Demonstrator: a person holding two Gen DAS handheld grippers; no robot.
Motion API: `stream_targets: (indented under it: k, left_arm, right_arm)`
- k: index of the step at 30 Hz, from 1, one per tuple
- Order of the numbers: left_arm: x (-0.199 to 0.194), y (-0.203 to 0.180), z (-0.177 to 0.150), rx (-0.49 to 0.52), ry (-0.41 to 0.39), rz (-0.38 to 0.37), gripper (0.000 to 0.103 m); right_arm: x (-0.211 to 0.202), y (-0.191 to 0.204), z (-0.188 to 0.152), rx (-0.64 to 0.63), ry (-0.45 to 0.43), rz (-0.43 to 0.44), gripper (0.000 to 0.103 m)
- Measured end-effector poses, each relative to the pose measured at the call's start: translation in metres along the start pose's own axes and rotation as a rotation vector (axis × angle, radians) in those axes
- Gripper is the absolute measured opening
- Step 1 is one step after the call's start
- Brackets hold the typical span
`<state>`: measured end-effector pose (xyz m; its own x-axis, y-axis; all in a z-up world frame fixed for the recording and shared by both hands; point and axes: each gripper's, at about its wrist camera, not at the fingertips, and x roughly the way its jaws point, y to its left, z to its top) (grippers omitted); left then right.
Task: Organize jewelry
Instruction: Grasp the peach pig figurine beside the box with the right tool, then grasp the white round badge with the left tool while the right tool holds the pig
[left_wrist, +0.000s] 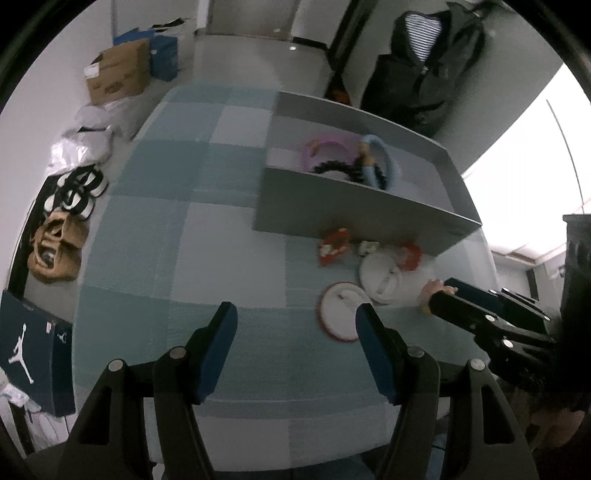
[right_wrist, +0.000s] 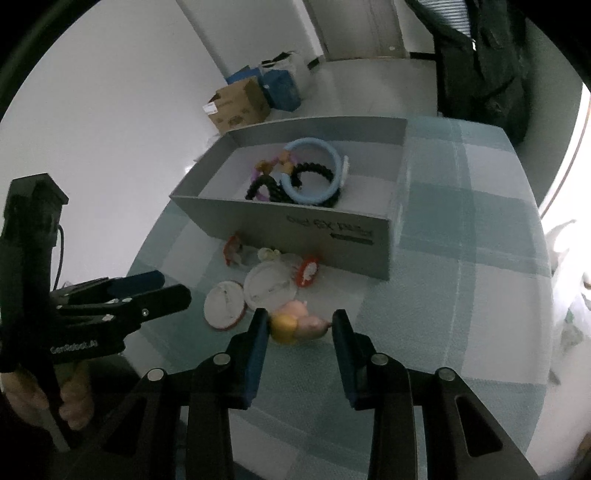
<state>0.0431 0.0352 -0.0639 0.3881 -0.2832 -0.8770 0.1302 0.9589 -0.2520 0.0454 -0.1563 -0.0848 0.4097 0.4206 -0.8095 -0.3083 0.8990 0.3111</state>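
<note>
An open grey box (right_wrist: 280, 225) on the checked tablecloth holds a light blue ring (right_wrist: 317, 173), a black braided ring (right_wrist: 314, 173) and a purple ring (right_wrist: 258, 184). In front of it lie two red ornaments (right_wrist: 308, 271), a white disc (right_wrist: 269, 286) and a red-rimmed white disc (right_wrist: 225, 304). My right gripper (right_wrist: 299, 321) is shut on a small yellow-and-pink charm (right_wrist: 295, 326), low over the cloth. My left gripper (left_wrist: 295, 314) stands open over bare cloth with nothing between its fingers. The red-rimmed disc (left_wrist: 340, 314) lies by its right fingertip. The right gripper (left_wrist: 443, 291) also shows at the left wrist view's right edge.
The grey box (left_wrist: 351, 210) fills the far middle of the table. On the floor to the left lie shoes (left_wrist: 77, 188), a tan bag (left_wrist: 55, 247) and cardboard boxes (left_wrist: 118, 77). A dark jacket (left_wrist: 432, 62) hangs behind the table. A hand (right_wrist: 74, 402) holds the left tool.
</note>
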Motion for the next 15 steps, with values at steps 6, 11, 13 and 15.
stream_targets:
  k: [6, 11, 13, 15]
  left_arm:
    - [0.008, -0.014, -0.003, 0.065, 0.027, 0.014, 0.062]
    - [0.012, -0.019, -0.004, 0.092, 0.041, 0.019, 0.062]
    - [0.014, -0.022, -0.004, 0.103, 0.053, 0.04, 0.062]
    - [0.014, -0.024, -0.005, 0.114, 0.056, 0.048, 0.062]
  right_arm:
    - [-0.009, -0.004, 0.001, 0.021, -0.022, -0.003, 0.033]
    - [-0.014, -0.001, 0.001, 0.016, -0.03, -0.001, 0.033]
    - [-0.017, -0.001, 0.001, 0.009, -0.037, 0.007, 0.033]
    - [-0.021, -0.001, 0.001, 0.003, -0.047, -0.002, 0.033]
